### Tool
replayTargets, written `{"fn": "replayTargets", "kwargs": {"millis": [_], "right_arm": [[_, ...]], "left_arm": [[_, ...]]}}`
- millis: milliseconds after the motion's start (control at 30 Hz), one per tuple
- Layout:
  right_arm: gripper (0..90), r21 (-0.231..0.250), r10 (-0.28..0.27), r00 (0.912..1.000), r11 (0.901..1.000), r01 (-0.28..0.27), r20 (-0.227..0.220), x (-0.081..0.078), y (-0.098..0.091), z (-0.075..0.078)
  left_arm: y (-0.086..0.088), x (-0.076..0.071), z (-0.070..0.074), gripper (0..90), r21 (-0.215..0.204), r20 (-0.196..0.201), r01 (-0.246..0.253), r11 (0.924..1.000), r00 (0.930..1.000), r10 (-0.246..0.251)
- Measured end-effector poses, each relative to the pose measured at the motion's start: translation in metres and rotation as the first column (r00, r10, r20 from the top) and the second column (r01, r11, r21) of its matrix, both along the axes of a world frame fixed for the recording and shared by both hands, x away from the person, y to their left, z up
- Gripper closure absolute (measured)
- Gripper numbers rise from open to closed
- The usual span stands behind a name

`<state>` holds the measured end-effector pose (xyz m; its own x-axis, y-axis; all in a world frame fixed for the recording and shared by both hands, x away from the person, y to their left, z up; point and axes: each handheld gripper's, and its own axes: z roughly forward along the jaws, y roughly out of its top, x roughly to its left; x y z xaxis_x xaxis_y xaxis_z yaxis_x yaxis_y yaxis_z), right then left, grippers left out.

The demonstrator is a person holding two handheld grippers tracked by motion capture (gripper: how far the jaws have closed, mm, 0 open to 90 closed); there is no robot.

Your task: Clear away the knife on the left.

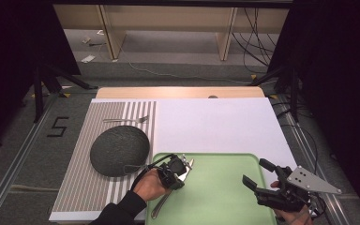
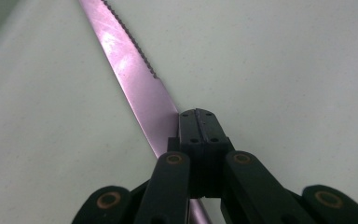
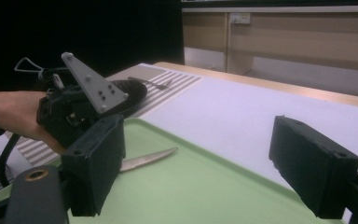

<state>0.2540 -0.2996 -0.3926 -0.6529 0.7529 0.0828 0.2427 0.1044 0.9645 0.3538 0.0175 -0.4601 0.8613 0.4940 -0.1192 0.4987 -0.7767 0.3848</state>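
A white-topped table is sitting in a dim room, cables trailing over the floor at the top of the frame. A striped mat is running down its left side, with a dark round plate and a fork resting on it, looks like a place setting. At lower centre, a green tray is holding a knife. The left gripper is pinching it near the handle, probably to lift it. At lower right, the right gripper is waiting, jaws spread, holding nothing.

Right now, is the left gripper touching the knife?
Touching. In the left gripper view, the left gripper has its jaws closed on the knife, blade sticking out past them.
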Motion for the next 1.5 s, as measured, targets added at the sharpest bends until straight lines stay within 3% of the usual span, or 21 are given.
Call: {"fn": "replayTargets", "kwargs": {"millis": [167,333,533,833,1033,1267,1300,1500], "right_arm": [[19.2,0.002,-0.001,1.0,1.0,0.001,0.0,0.0,0.0,0.0],[19.2,-0.002,-0.003,1.0,1.0,0.003,-0.001,-0.001,0.0,0.0],[19.2,-0.002,-0.004,1.0,1.0,0.004,-0.002,-0.001,0.0,0.0],[19.2,0.003,-0.006,1.0,1.0,0.006,0.0,-0.001,-0.001,0.0],[19.2,0.003,-0.007,1.0,1.0,0.007,-0.001,-0.001,-0.002,0.0],[19.2,-0.002,-0.004,1.0,1.0,0.004,-0.001,-0.001,0.0,0.0],[19.2,0.0,-0.004,1.0,1.0,0.004,0.0,-0.001,-0.001,0.0],[19.2,0.002,-0.003,1.0,1.0,0.003,0.001,-0.001,-0.001,0.0]], "left_arm": [[0.008,0.001,0.0,89.9,0.029,0.034,-0.017,0.9994,0.9993,0.016],[0.02,0.002,0.0,90.0,0.022,0.021,-0.036,0.9991,0.9991,0.035],[0.021,-0.001,0.001,90.0,0.024,0.016,-0.038,0.999,0.9992,0.038],[0.02,-0.007,0.001,90.0,0.056,0.066,-0.051,0.9971,0.9967,0.047],[0.023,-0.008,0.001,89.9,0.061,0.073,-0.061,0.9963,0.9957,0.057],[0.03,-0.006,0.0,89.5,-0.002,0.049,-0.084,0.9965,0.9952,0.084],[0.03,-0.007,0.002,88.9,-0.03,0.041,-0.081,0.9962,0.9957,0.083],[0.034,-0.012,0.013,80.8,-0.082,0.053,-0.088,0.9928,0.9943,0.092]]}}
